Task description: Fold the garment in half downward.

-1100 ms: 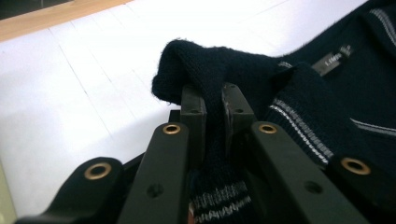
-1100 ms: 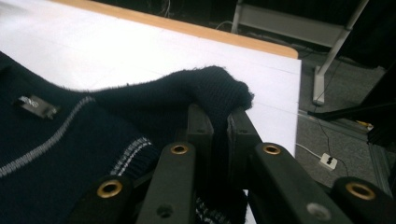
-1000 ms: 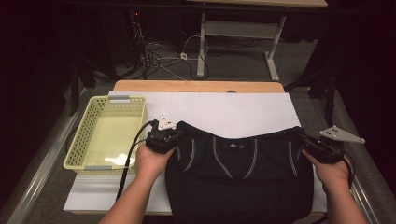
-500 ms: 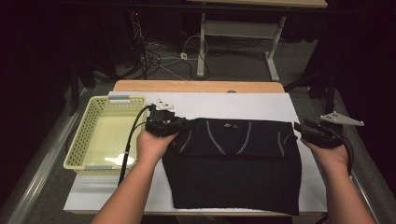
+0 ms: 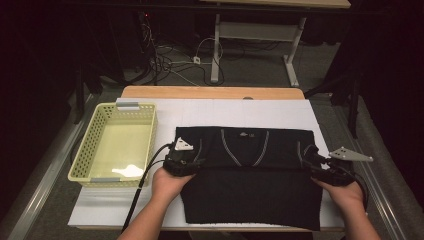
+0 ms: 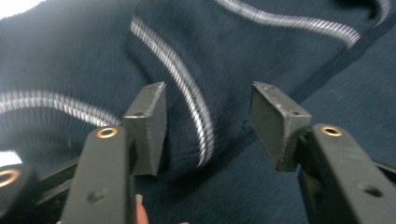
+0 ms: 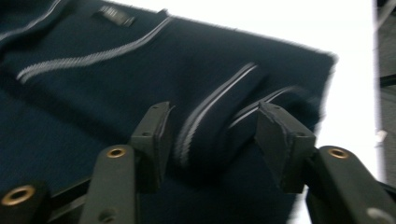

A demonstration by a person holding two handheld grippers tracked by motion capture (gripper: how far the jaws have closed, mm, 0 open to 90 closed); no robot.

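The left hand-held gripper (image 5: 186,159) rests at the left edge of a dark sweater (image 5: 250,175), and its jaws stand apart with a fold of the knit and one pale stripe between them; the pads do not press on the cloth. The jaws of the right hand-held gripper (image 5: 320,162) have just been opening, and they also stand apart over a raised fold with pale stripes, at the right edge of the sweater, without pinching it. The sweater lies flat on the white tabletop (image 5: 270,112), folded, with its V-neck and small label toward the far side. Both hands sit on the near half of the garment, one at each side. A yellow basket (image 5: 87,147) stands on the tabletop just beside the sweater, to its left.
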